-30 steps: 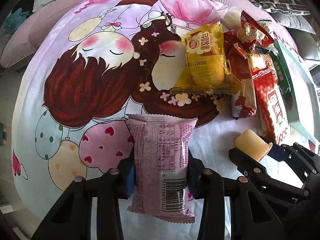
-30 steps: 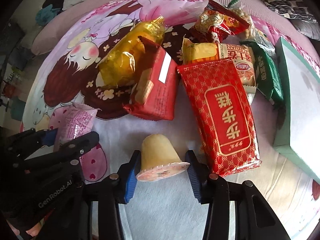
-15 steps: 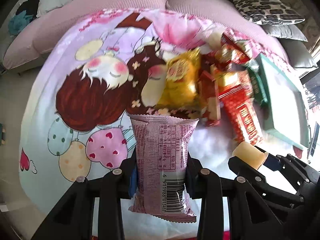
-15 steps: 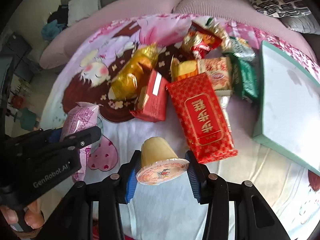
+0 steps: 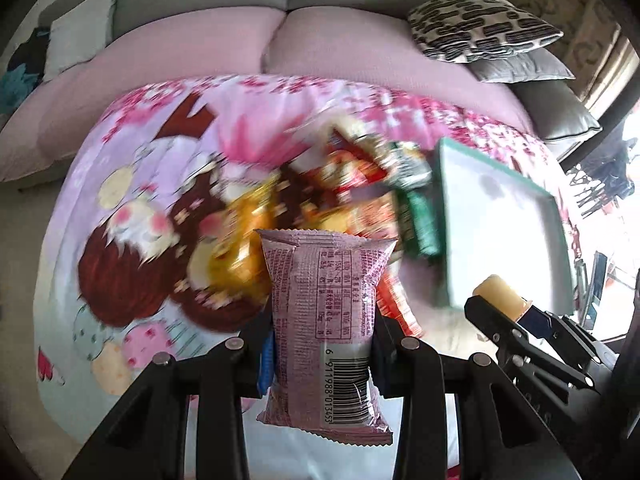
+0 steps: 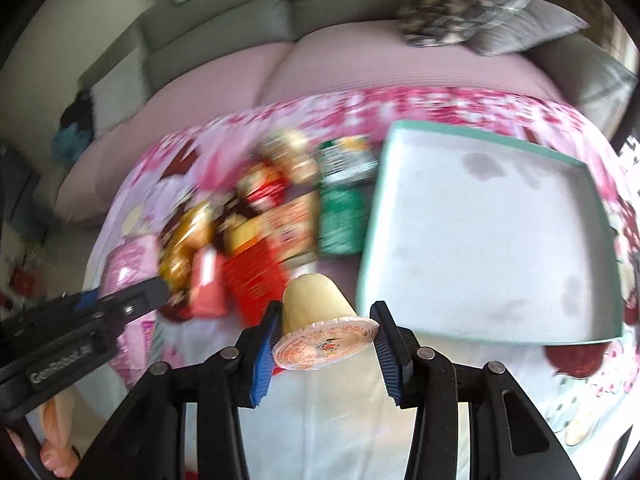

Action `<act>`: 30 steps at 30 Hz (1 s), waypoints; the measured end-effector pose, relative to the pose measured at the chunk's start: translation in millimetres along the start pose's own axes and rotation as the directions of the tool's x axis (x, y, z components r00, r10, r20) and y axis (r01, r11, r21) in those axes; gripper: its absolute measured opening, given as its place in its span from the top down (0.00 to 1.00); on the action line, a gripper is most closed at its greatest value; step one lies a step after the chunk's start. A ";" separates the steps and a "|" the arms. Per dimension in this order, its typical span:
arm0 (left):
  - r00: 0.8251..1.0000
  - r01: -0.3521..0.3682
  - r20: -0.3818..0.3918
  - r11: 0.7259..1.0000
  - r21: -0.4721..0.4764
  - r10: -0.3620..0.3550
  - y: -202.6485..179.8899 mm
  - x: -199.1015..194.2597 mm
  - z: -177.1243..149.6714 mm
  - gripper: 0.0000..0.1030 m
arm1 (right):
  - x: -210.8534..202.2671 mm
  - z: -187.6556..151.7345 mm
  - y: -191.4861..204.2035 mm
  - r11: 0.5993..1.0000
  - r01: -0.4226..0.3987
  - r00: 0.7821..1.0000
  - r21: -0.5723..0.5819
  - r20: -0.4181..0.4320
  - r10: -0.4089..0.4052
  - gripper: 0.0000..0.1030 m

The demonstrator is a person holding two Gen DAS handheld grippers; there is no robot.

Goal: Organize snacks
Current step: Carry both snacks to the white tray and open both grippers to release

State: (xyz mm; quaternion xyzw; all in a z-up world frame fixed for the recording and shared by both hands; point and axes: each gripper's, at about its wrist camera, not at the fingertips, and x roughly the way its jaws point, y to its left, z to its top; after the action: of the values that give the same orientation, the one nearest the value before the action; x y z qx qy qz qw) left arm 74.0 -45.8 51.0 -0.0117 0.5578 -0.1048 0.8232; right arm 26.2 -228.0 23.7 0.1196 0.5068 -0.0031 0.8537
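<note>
Above a cartoon-print sheet (image 5: 132, 184), the left gripper (image 5: 322, 344) clamps a pink packet (image 5: 324, 300), blurred snacks (image 5: 340, 184) beyond it. Right view: the right gripper (image 6: 325, 340) squeezes a jelly cup (image 6: 316, 300) near a teal tray (image 6: 472, 136), held off the sheet.

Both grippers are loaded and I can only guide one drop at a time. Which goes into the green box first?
Right, probably. The right gripper holds the jelly cup beside the empty green box; the left gripper with the pink packet sits farther from it.
</note>
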 end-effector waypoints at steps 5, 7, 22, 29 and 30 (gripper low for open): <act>0.999 0.035 0.014 0.999 0.030 -0.035 -35.8 10.8 25.2 0.62 | -5.4 19.3 -50.5 0.989 0.085 0.995 0.120 0.045 -0.091 0.54; 0.999 0.051 0.014 0.998 0.040 -0.051 -52.0 17.1 35.9 0.62 | -6.7 27.6 -69.2 0.981 0.107 0.991 0.161 0.060 -0.117 0.54; 0.995 0.098 -0.012 0.988 0.120 -0.097 -145.5 93.0 77.8 0.62 | 14.1 62.5 -159.8 0.894 0.215 0.961 0.392 0.080 -0.266 0.54; 0.997 0.071 -0.044 0.986 0.153 -0.065 -166.5 127.1 86.2 0.62 | 34.3 68.7 -184.9 0.874 0.232 0.953 0.428 0.080 -0.292 0.54; 0.997 0.067 -0.044 0.985 0.158 -0.060 -169.1 131.0 87.3 0.62 | 38.5 68.1 -188.0 0.871 0.231 0.953 0.433 0.080 -0.293 0.54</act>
State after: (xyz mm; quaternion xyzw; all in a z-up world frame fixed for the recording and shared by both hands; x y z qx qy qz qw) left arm 174.1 -244.0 -13.0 0.0384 0.5631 -0.1754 0.8066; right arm 80.1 -420.3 -16.3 0.2294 0.4434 -0.2362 0.8337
